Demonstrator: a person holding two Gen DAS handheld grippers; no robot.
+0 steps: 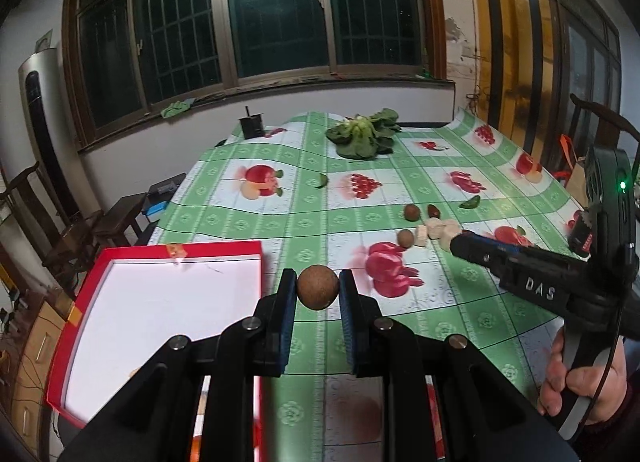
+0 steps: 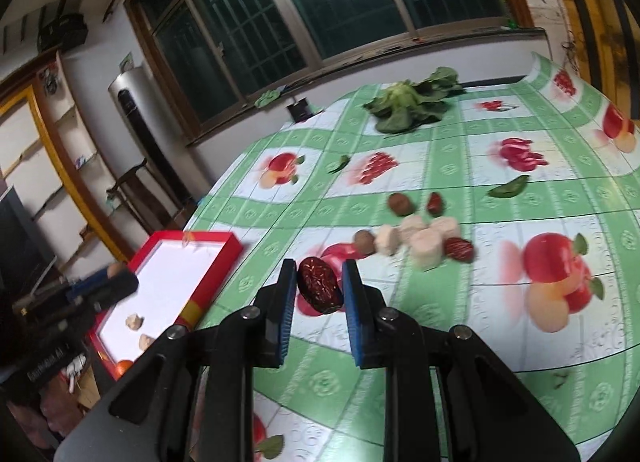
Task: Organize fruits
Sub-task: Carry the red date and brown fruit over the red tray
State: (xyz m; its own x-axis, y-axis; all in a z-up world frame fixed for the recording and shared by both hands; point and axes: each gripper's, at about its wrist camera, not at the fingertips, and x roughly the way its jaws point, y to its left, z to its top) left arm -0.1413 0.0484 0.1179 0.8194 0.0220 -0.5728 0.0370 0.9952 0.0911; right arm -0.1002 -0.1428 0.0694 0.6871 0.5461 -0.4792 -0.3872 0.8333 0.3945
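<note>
My left gripper [image 1: 318,282] is shut on a round brown longan [image 1: 318,287], held above the tablecloth just right of the red tray [image 1: 224,247] with its white floor. My right gripper [image 2: 320,274] is shut on a wrinkled dark red date [image 2: 320,291] over the table. Further back lies a loose pile: two brown longans [image 2: 400,204], red dates [image 2: 460,249] and pale white chunks [image 2: 424,242]. In the right wrist view the tray [image 2: 208,237] holds pale pieces [image 2: 134,321] and an orange fruit [image 2: 124,366]. The left gripper [image 2: 120,274] hovers over it.
A bunch of leafy greens [image 1: 362,134] lies at the far end of the green checked tablecloth [image 1: 320,338]. Stray green leaves [image 2: 508,188] lie beside the pile. A small black holder [image 1: 251,124] stands at the far left corner. A hand [image 1: 580,374] grips the right tool. Chairs stand left of the table.
</note>
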